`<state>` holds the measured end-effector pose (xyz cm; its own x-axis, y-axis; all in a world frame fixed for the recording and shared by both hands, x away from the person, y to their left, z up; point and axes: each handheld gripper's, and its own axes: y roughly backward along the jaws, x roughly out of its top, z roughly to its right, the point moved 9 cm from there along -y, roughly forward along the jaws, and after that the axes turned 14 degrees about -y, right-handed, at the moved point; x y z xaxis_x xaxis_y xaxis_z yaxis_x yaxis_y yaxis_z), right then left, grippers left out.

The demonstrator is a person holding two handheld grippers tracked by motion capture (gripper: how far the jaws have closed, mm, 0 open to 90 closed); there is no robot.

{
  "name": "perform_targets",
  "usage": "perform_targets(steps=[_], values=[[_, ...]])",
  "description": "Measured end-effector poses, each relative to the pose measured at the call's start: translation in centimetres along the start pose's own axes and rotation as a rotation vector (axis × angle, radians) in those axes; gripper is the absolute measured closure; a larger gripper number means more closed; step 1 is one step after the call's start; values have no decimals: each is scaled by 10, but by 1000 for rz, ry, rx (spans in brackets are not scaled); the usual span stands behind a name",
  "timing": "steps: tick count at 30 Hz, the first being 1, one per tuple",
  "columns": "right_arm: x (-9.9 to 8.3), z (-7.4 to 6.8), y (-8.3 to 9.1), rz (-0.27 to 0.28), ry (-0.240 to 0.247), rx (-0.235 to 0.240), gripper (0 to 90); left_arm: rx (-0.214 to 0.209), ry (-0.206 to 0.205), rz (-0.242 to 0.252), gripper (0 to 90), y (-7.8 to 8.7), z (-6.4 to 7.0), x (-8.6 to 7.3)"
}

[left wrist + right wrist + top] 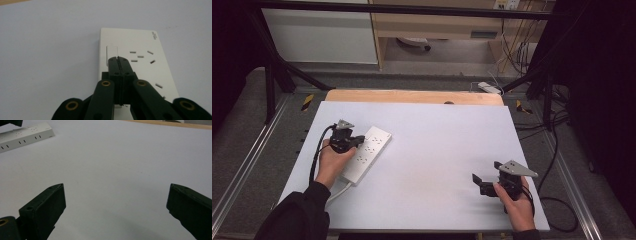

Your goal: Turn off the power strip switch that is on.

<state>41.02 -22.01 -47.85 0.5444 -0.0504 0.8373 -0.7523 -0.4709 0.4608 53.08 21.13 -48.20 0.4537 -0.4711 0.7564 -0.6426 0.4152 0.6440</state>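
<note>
High view shows us the left hand-held gripper (357, 140) over the white power strip (367, 152) on the left part of the desk (437, 150), with a person's left hand (332, 162) behind it. In the left gripper view we see that gripper's two black jaws pressed together with nothing between them, their tips (119, 59) at the strip's top face (140, 42), right beside a rectangular switch (111, 52) near the strip's far end; we cannot tell whether the tips actually press on it. The right hand-held gripper (478, 182) sits well apart from the strip, near the right front of the desk, held by the person's right hand (517, 205). In the right gripper view its jaws stand wide apart around bare desk (115, 177), holding nothing, and the strip (25, 133) lies far off at the upper left.

We see a plain pale sheet covering the desk, with a strip of bare wood (412, 96) along the far edge. Beyond it lie grey floor, black frame bars (277, 70), a pale cabinet (319, 37) and loose cables (517, 50) at the far right.

The power strip is long, white and flat, lying at a slant with its far end toward the right. Its face carries groups of socket slots (141, 56), and a white cord (339, 192) leaves its near end.
</note>
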Motion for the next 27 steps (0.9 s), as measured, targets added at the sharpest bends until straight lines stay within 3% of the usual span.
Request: perform_targets(steps=[7, 10, 27], values=[[0, 0, 0, 0, 0, 0, 27, 8, -4, 39, 900, 3, 0, 5], [0, 0, 0, 0, -1, -1, 27, 15, 0, 59, 855, 5, 0, 9], [-1, 1, -1, -4, -4, -3, 27, 77, 27, 107, 233, 8, -4, 22]])
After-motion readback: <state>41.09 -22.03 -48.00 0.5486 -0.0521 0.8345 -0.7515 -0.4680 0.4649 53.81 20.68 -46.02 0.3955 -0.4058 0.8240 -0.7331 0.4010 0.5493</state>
